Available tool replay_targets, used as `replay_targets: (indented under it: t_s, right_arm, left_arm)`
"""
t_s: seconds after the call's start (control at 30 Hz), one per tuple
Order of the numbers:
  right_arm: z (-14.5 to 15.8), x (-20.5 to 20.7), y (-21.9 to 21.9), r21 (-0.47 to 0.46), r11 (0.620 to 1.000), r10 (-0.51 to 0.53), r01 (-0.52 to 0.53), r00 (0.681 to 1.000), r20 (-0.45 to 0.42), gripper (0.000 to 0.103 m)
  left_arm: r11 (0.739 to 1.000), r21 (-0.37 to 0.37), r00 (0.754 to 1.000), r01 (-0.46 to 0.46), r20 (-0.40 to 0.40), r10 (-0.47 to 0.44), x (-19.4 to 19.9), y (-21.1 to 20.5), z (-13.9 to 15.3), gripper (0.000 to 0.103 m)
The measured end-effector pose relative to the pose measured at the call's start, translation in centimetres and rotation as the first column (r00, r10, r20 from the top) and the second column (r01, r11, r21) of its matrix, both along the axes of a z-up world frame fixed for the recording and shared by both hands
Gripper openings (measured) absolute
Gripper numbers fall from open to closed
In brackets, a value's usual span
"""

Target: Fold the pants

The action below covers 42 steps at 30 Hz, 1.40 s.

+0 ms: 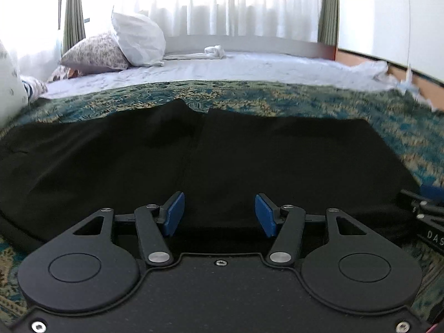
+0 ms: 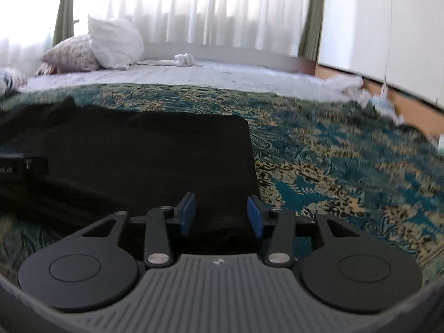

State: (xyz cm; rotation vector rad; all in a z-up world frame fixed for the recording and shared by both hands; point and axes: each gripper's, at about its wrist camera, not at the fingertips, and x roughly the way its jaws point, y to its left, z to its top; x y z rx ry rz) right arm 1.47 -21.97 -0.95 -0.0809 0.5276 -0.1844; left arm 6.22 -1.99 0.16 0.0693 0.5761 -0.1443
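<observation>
Black pants [image 1: 194, 161] lie flat on a teal and gold patterned bedspread [image 1: 277, 97]. My left gripper [image 1: 219, 215] is open, its blue pads low over the near edge of the pants. My right gripper [image 2: 221, 215] is open over the right near corner of the pants [image 2: 138, 161], one pad near the cloth's right edge. The right gripper's body shows at the right edge of the left wrist view [image 1: 427, 216]. The left gripper shows at the left edge of the right wrist view [image 2: 22, 165]. Whether any cloth lies between the pads is hard to tell.
A white sheet [image 1: 249, 66] covers the bed beyond the bedspread. A white pillow [image 1: 138, 38] and a floral pillow [image 1: 94, 52] lie at the back left. A rolled white cloth [image 1: 213, 51] lies by the curtained window. A wooden bed frame [image 2: 410, 105] runs along the right.
</observation>
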Motion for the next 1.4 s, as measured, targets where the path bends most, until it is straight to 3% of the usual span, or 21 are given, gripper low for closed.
replay_targets:
  t_s: [0.37, 0.9, 1.03, 1.2, 1.4]
  right_arm:
    - [-0.1, -0.7, 0.0, -0.007, 1.000, 0.020, -0.020, 1.000, 0.012, 0.051]
    - [0.0, -1.9, 0.4, -0.043, 0.999, 0.027, -0.027, 1.000, 0.003, 0.060]
    - [0.2, -2.1, 0.2, -0.061, 0.998, 0.035, -0.035, 0.999, -0.005, 0.068]
    - [1.0, -2.5, -1.1, 0.030, 0.999, 0.012, -0.012, 1.000, 0.010, 0.076]
    - [1.3, -3.2, 0.1, -0.029, 0.999, 0.034, -0.032, 0.998, 0.056, 0.079]
  left_arm:
    - [0.999, -0.038, 1.000, -0.009, -0.021, 0.008, -0.1, 1.2, -0.2, 0.057]
    - [0.998, -0.067, 1.000, 0.004, -0.003, -0.004, -2.6, 2.6, -0.4, 0.058]
    - [0.997, -0.081, 1.000, 0.004, -0.010, -0.005, -3.1, 3.0, 0.0, 0.058]
    - [0.985, -0.173, 0.999, -0.002, -0.040, -0.005, -3.7, 4.8, 1.0, 0.063]
    - [0.944, -0.329, 0.998, -0.022, -0.060, 0.002, -2.3, 6.5, 1.5, 0.071]
